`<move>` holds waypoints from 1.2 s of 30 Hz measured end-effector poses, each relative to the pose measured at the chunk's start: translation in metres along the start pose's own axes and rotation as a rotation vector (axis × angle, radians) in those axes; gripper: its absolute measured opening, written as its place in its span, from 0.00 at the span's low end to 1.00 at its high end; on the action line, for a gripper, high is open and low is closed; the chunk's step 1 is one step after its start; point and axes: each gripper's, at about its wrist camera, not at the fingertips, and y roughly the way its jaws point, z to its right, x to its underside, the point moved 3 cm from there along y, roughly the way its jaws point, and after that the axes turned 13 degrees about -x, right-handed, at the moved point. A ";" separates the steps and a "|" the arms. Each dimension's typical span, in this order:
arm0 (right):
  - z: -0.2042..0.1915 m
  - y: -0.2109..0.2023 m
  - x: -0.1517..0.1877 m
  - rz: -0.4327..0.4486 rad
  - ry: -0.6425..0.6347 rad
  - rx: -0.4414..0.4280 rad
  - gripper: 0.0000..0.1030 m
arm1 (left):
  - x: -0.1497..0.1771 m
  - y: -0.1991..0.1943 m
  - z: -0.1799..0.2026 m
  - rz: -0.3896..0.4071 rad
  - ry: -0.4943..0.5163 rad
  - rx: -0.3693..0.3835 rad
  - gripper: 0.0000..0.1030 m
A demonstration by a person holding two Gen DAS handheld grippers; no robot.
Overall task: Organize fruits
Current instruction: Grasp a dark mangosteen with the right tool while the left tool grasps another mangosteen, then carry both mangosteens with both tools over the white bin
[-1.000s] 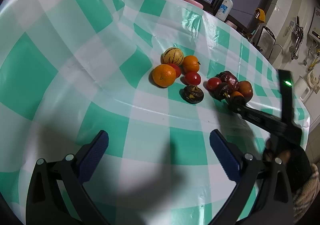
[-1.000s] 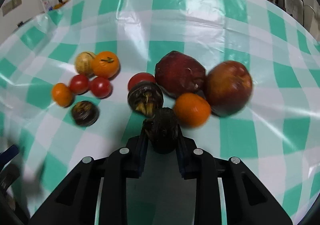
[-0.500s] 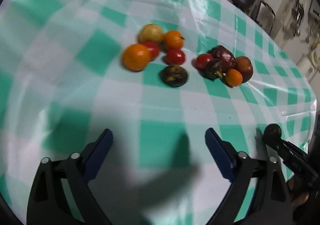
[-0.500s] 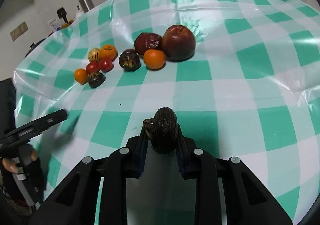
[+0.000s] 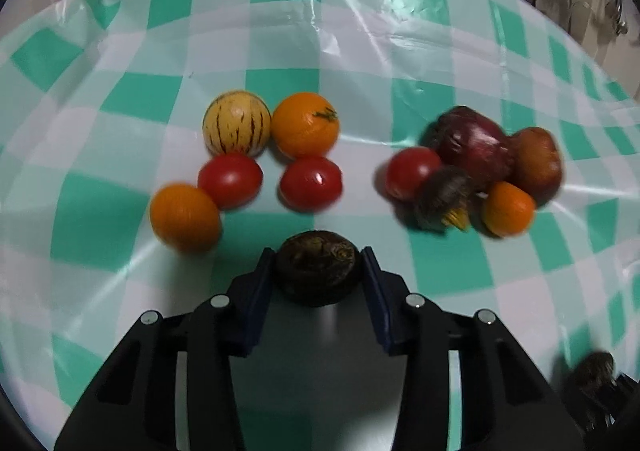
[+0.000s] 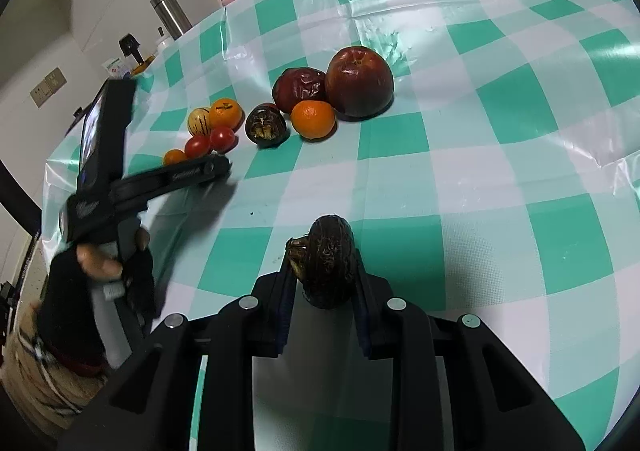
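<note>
Now my left gripper (image 5: 318, 269) was closed on a dark wrinkled fruit (image 5: 316, 265), low over the table (image 5: 100, 219) in front of the left cluster, just near the two tomatoes (image 5: 311, 183). My right gripper (image 6: 322, 271) pinched a second dark fruit (image 6: 326, 259), held with its long axis upright, well apart from the apple group (image 6: 358, 81) toward the far edge. I judged the left nearer to its pile.
</note>
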 end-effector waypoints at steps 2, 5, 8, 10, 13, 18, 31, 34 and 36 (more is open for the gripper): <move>0.001 -0.001 0.000 0.004 0.008 -0.007 0.26 | 0.013 -0.013 -0.003 0.011 -0.010 0.034 0.42; 0.002 -0.001 -0.001 0.005 0.012 -0.012 0.26 | 0.040 -0.042 -0.012 0.042 -0.032 0.080 0.42; 0.003 0.000 -0.001 0.004 0.017 -0.013 0.26 | 0.057 -0.055 -0.022 0.052 -0.063 0.097 0.42; 0.003 0.000 0.000 0.003 0.019 -0.012 0.26 | 0.066 -0.061 -0.031 0.051 -0.093 0.102 0.42; 0.003 0.000 0.000 0.002 0.020 -0.011 0.26 | 0.070 -0.064 -0.042 0.059 -0.136 0.118 0.42; 0.004 -0.001 0.000 0.010 0.029 -0.008 0.26 | 0.075 -0.064 -0.053 0.035 -0.179 0.152 0.42; -0.023 -0.022 0.027 0.031 -0.042 0.040 0.26 | 0.108 -0.099 -0.041 0.058 -0.086 0.120 0.42; -0.035 -0.038 0.040 0.047 -0.059 0.024 0.26 | 0.118 -0.114 -0.033 0.082 -0.043 0.113 0.42; -0.042 -0.050 0.046 0.059 -0.084 0.038 0.26 | 0.124 -0.123 -0.027 0.099 -0.012 0.110 0.42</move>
